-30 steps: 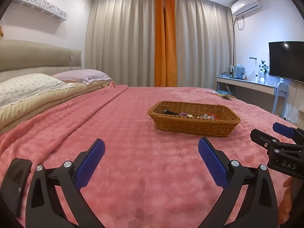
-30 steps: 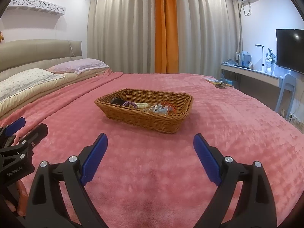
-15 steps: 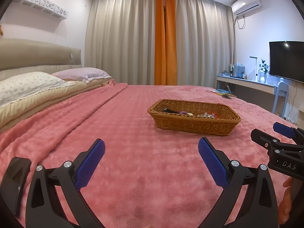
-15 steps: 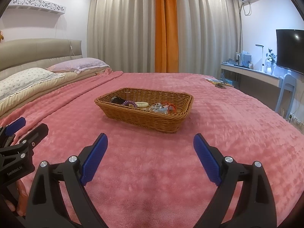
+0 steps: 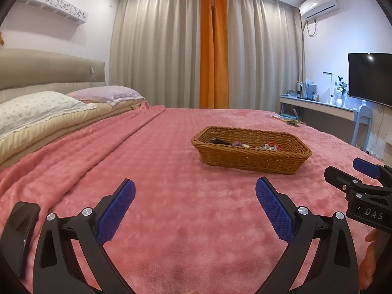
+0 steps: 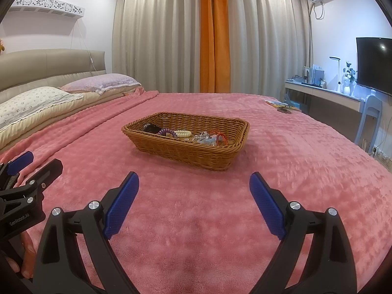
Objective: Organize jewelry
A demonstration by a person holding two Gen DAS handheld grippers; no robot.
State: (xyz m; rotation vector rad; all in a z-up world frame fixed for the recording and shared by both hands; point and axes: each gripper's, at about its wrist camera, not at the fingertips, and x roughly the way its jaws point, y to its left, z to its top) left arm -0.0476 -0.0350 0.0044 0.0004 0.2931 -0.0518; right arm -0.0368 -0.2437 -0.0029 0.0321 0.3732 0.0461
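A brown wicker basket (image 6: pixel 227 153) sits on the pink bed blanket; it also shows in the left wrist view (image 5: pixel 252 159). Inside it lie a black item (image 6: pixel 150 128), a purple coil band (image 6: pixel 167 132), a cream coil band (image 6: pixel 182 133), a clear cluster (image 6: pixel 203 138) and an orange ring (image 6: pixel 221 138). My left gripper (image 5: pixel 194 208) is open and empty, low over the blanket, short of the basket. My right gripper (image 6: pixel 193 204) is open and empty, also short of the basket. Each gripper shows at the edge of the other's view.
Pillows (image 5: pixel 44 107) and a padded headboard (image 5: pixel 49 68) are at the left. A desk (image 6: pixel 325 98) with a lamp, a chair (image 6: pixel 371 120) and a wall television (image 6: pixel 374 63) stand at the right. Small items (image 6: pixel 279 105) lie near the bed's far right edge.
Both views shifted only very slightly. The grippers stay open and nothing was taken hold of.
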